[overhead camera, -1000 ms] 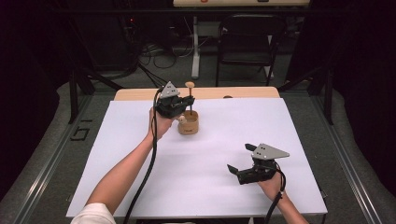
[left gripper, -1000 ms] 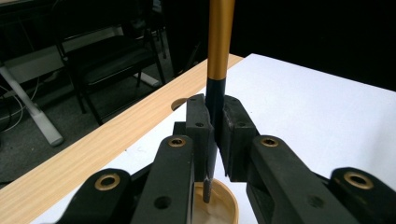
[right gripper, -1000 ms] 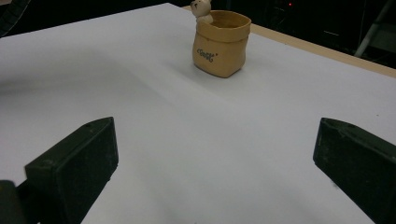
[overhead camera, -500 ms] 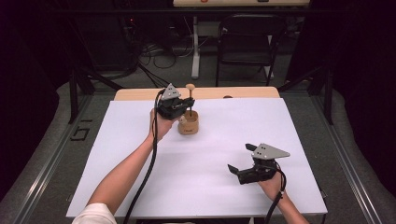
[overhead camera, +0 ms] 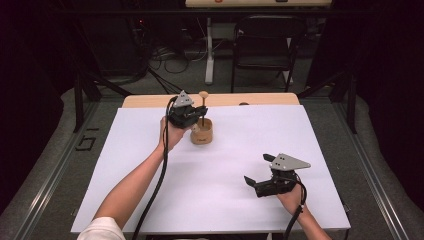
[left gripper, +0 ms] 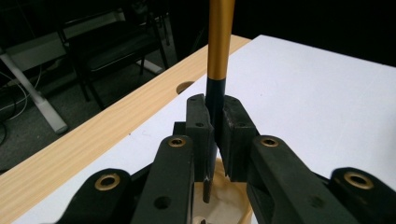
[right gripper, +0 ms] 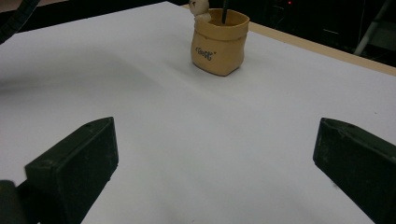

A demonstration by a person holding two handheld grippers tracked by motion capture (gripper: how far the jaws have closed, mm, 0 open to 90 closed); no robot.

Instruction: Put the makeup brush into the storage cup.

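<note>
On the bench (overhead camera: 150,200), covered in white with a wooden strip along its far edge, a small tan pot (overhead camera: 201,133) stands near the far edge, left of centre. A thin stick (left gripper: 219,42), gold above and dark below with a round knob on top, stands upright inside the pot. The left tongs (overhead camera: 192,119) are clamped on its dark lower part, right over the pot mouth. The right tongs (overhead camera: 256,183) rest idle near the near right corner, jaws wide apart, holding nothing. The stick seems to be in the pot but not yet released.
</note>
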